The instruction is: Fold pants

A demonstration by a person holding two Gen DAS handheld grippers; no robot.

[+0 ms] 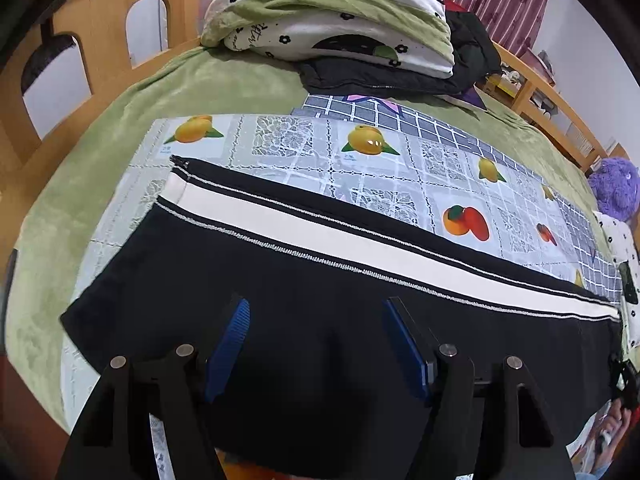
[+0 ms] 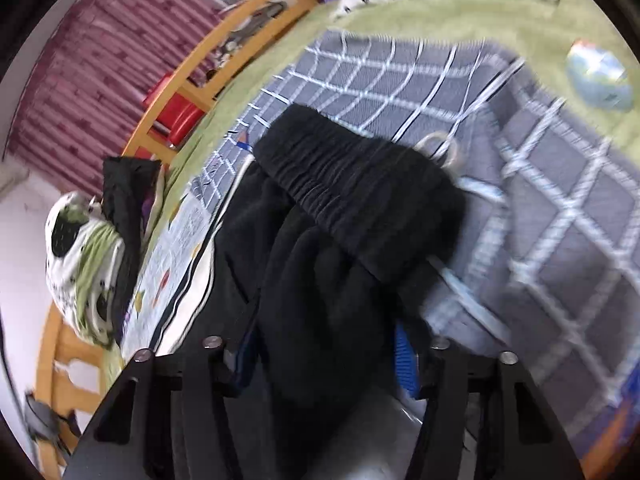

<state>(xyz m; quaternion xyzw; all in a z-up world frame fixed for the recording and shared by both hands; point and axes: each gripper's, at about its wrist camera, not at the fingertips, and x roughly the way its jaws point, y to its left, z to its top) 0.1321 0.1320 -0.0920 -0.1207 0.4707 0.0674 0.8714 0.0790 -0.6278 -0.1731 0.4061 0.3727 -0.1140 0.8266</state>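
Black pants [image 1: 320, 280] with a white side stripe lie lengthwise across our fruit-print cloth [image 1: 280, 140] on the bed, hem left, waistband right. We judge the fold underway: right claw [image 2: 324, 360] pinches the bunched waistband, left claw [image 1: 316, 344] hovers spread over the leg; next, carry the waistband toward the hem

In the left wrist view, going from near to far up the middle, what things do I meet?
Left tool → black pants → white stripe → fruit-print cloth → green blanket → folded flower-print quilt.
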